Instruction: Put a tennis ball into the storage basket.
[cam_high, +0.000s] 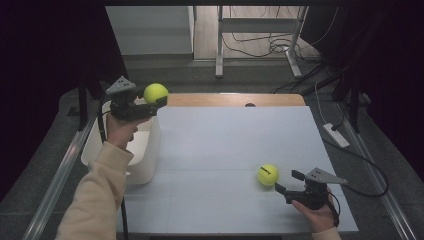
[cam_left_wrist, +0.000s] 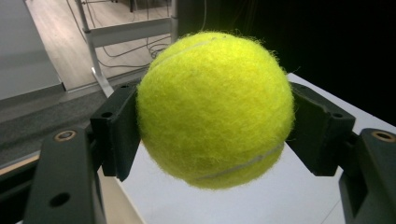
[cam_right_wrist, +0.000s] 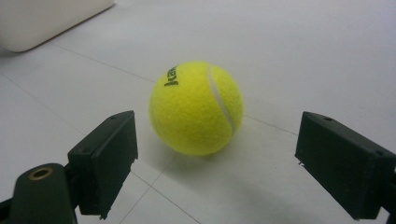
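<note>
White tabletop from above: the left gripper (cam_high: 161, 101) holds a ball (cam_high: 155, 93) at ten o'clock over the bin (cam_high: 145, 165). Its own view shows both jaws pressed into the fuzzy yellow felt (released off-centre, it could clip the rim). Across the table, the right gripper (cam_right_wrist: 217, 163) stands wide open around a second ball (cam_right_wrist: 196, 108), not touching; a nudge could roll it.

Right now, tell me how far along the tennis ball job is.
Done: the left gripper is shut on one tennis ball, lifted near the white bin. In hand: that ball is not yet in the bin; whether anything already lies inside cannot be told. Left: the second tennis ball rests on the table, ahead of the open right gripper, whose jaws are not touching it.
</note>
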